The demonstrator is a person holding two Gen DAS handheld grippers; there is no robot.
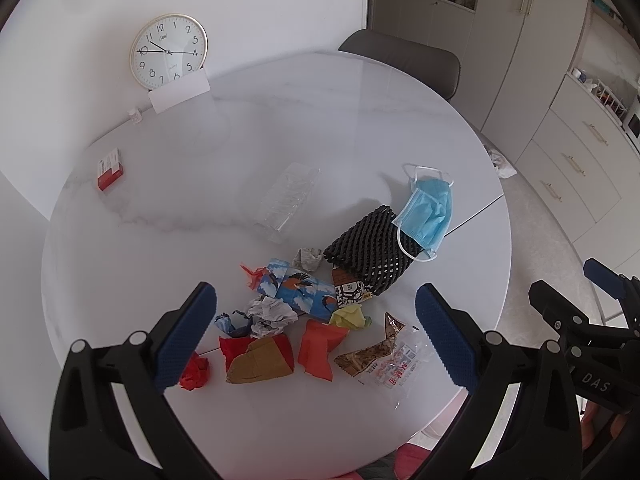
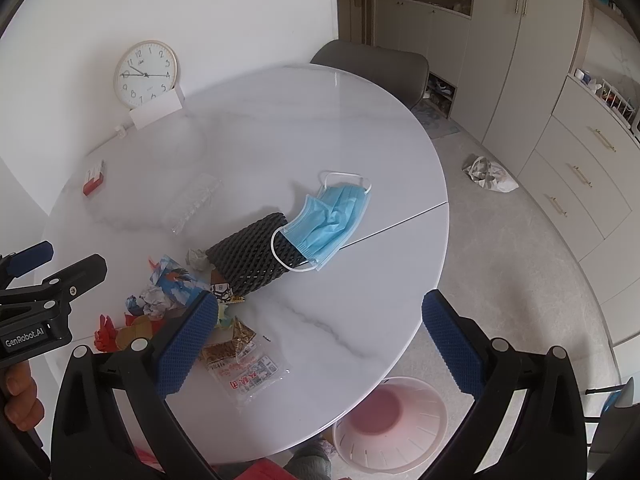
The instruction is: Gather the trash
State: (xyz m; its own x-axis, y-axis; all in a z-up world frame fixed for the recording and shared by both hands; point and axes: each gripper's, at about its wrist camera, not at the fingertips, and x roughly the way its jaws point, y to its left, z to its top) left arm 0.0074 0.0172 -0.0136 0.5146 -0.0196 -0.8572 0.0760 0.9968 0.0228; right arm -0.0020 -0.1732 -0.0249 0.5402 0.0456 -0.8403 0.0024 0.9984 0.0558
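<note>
**Light, crumpled litter heaped by my near edge, both claws empty**

My left claw [image 1: 316,336] hangs wide open over the pile with nothing between its pads, and my right claw [image 2: 320,344] is spread just as wide and holds nothing either; it hovers over the near right edge of the surface [image 2: 280,128]

The trash sits in a loose heap toward the near edge. All of it looks light and soft, so I judge it will crush instead of resisting. The paper balls [image 1: 270,314] and the red scraps [image 1: 320,346] should pinch anywhere. The clear snack wrapper [image 1: 384,354] looks slick and crinkly, so I would take it at a bunched fold, not flat. The black foam net sleeve [image 1: 370,250] is springy, and I would squeeze it across its middle. The blue face mask [image 1: 430,208] is draped over the sleeve's far end, limp, and best caught by its pleated body or an ear loop. A clear plastic tray [image 1: 288,200] lies further in, thin and probably brittle, so I would grip a rim. A small red box [image 1: 110,170] lies apart at the far left edge. A pink basket [image 2: 390,424] stands on the floor just off the near right edge

Readable writing: "GenRobot.AI" and "DAS" on my tools. The wrapper carries red characters that I cannot make out. A clock [image 1: 168,52] leans at the far edge
</note>
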